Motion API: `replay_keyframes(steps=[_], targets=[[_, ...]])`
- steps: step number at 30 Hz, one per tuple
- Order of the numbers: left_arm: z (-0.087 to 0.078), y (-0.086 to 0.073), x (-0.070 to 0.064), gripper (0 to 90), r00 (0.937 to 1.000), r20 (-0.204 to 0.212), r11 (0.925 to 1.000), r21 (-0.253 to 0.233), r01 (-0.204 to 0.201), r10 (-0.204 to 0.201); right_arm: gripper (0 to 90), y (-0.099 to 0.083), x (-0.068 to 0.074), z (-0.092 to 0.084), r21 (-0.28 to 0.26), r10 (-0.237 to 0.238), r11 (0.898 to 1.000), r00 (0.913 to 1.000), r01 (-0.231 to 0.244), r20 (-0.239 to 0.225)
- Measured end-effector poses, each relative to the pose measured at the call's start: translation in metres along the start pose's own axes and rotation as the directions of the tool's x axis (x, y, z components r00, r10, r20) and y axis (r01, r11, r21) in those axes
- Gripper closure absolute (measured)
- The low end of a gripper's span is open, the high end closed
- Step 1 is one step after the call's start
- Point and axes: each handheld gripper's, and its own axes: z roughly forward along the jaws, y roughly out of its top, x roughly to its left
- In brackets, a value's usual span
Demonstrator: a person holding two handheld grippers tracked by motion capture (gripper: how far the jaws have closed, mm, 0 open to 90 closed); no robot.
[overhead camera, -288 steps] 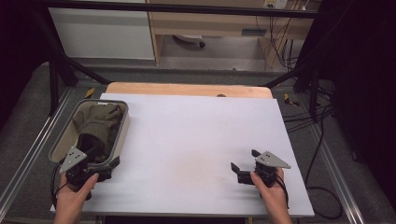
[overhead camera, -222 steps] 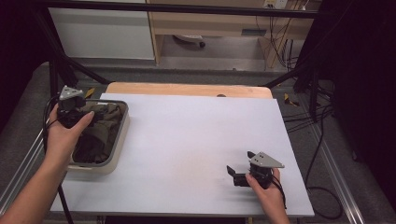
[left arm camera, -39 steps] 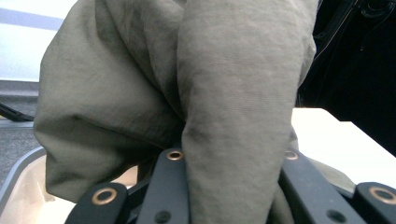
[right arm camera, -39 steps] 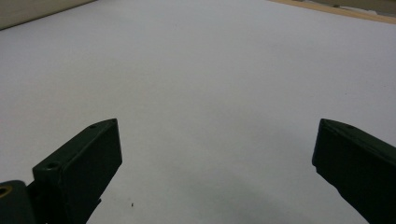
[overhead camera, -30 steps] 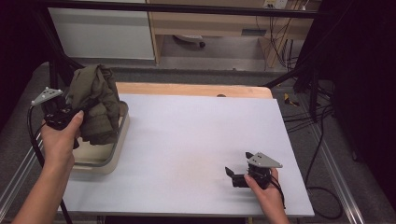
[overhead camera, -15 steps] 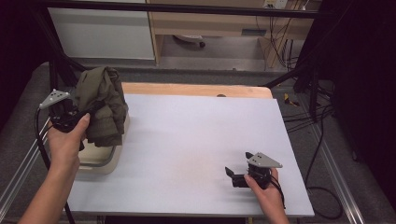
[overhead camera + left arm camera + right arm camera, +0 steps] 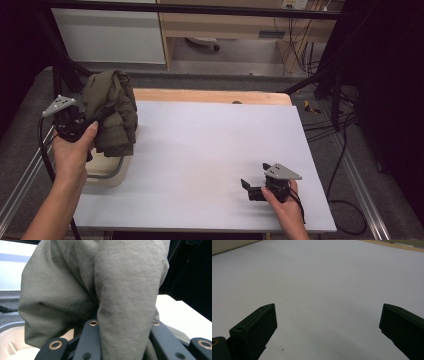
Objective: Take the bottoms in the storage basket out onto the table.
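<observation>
Left gripper [image 7: 92, 121] is where you begin: its jaws are clenched on a fold of the olive garment [image 7: 112, 112], and you hold the bundle lifted above the beige tub [image 7: 107, 175] at the left edge of the table [image 7: 210, 160]. The cloth hangs downward from the jaws, so its long axis is nearly vertical, and its lower end is just over the tub's far rim. In the left gripper view the thick fold [image 7: 125, 302] goes straight up between the two black jaws.

I judge that the coming move depends on one thing: the free white surface lies to the right of the hanging garment, so you must carry it sideways over the tub wall before lowering.

Your right gripper [image 7: 250, 190] rests on the table near the front right corner, well apart from the cloth, with the jaws spread and nothing between them.

Which kind of garment this is I cannot tell. The inside of the tub is mostly hidden behind your left hand [image 7: 72, 155] and the cloth.
</observation>
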Motion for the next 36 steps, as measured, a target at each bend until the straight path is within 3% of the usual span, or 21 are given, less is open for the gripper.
replay_keyframes(steps=[18, 36], targets=[[-0.001, 0.005, -0.020, 74.8, 0.9987, 0.051, 0.9999, -0.012, -0.007, 0.007, 2.1, 0.000, 0.000, 0.000, -0.001, -0.001, 1.000, 1.0000, 0.001, 0.001], [0.003, 0.005, -0.032, 74.6, 0.9964, 0.085, 1.0000, -0.005, -0.006, 0.006, 2.1, 0.000, 0.000, -0.001, 0.000, 0.000, 1.000, 1.0000, 0.000, 0.000]])
